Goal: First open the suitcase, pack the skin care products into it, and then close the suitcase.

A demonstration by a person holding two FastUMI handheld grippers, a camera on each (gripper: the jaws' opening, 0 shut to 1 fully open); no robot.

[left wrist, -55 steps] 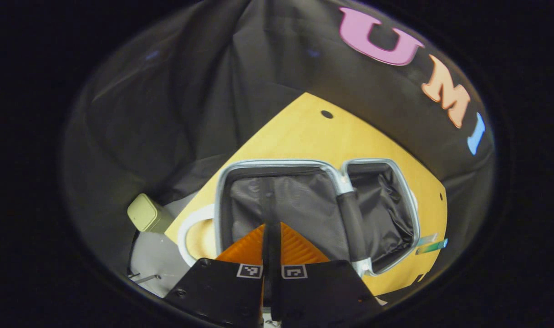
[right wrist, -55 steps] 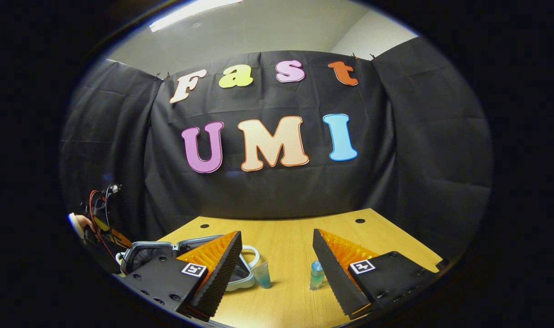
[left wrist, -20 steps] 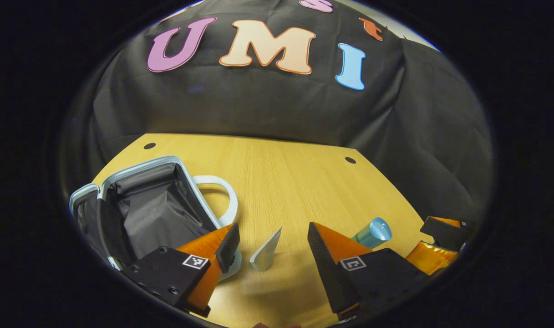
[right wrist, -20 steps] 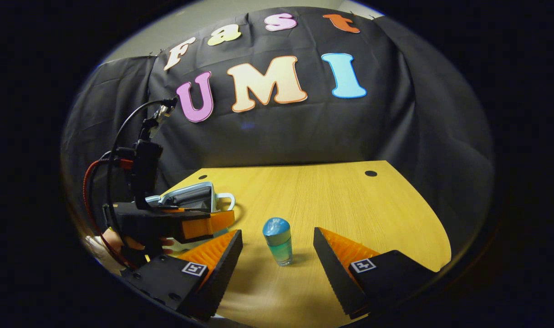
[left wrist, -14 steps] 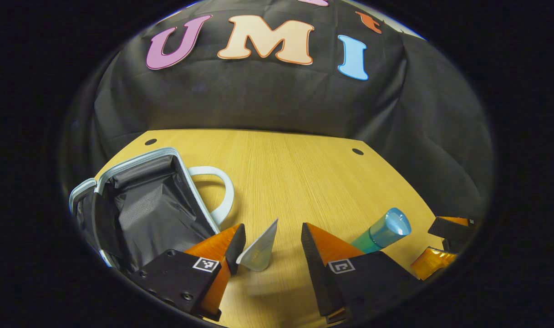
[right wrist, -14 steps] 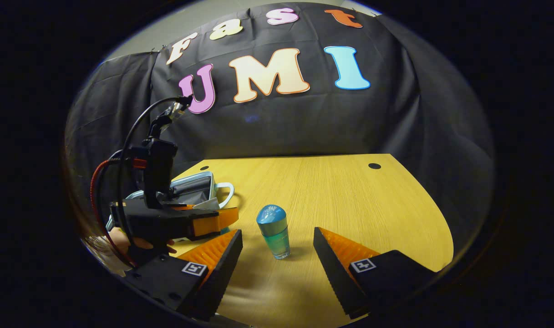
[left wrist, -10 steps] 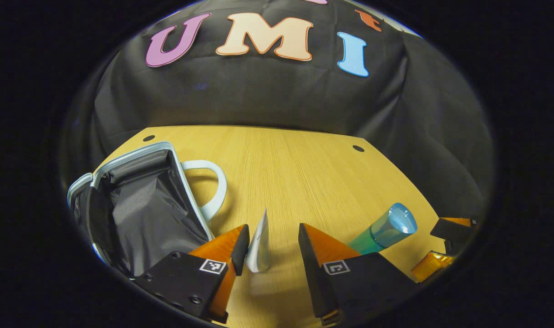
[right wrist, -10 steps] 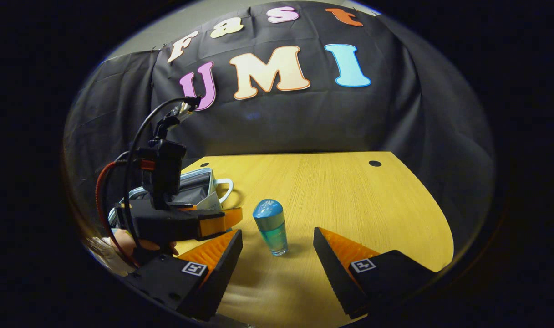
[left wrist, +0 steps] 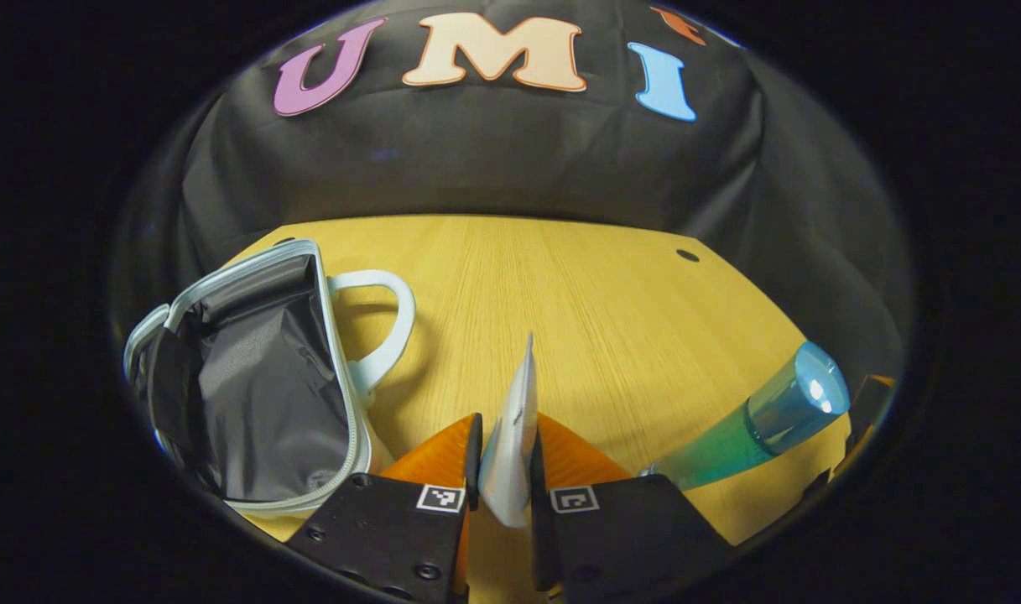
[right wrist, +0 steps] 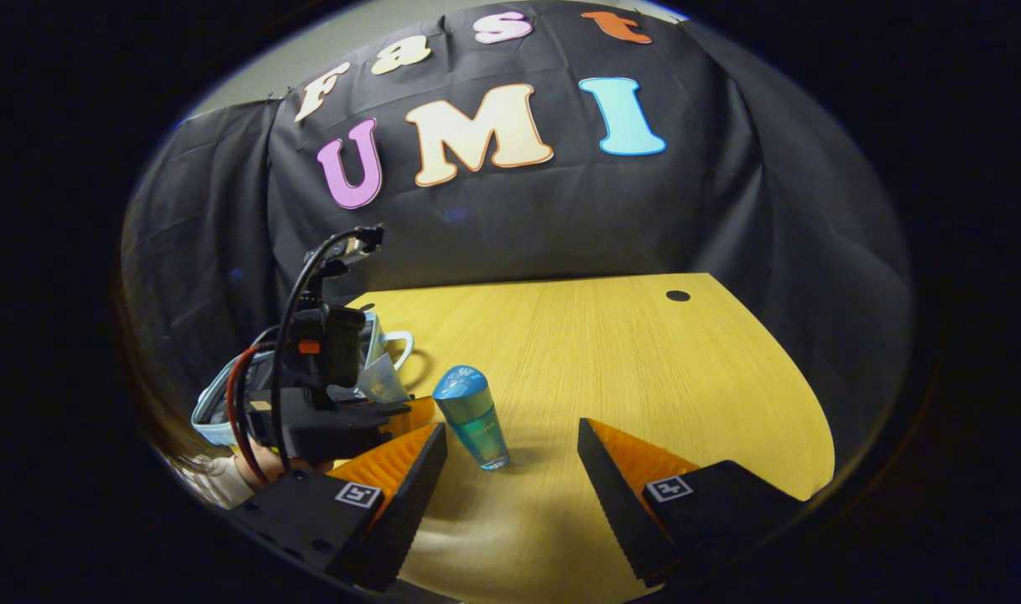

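**Left gripper view: tube pinched beside the open suitcase**

Left gripper (left wrist: pixel 503 470) is closed on the white skin care tube (left wrist: pixel 513 436), both fingers pressing its flat sides, over the wooden table (left wrist: pixel 577 294). Open suitcase (left wrist: pixel 250 377) lies just left. Right gripper (right wrist: pixel 510 470) gapes wide, holding nothing; the blue-capped bottle (right wrist: pixel 472 415) stands upright just ahead, nearer its left finger.
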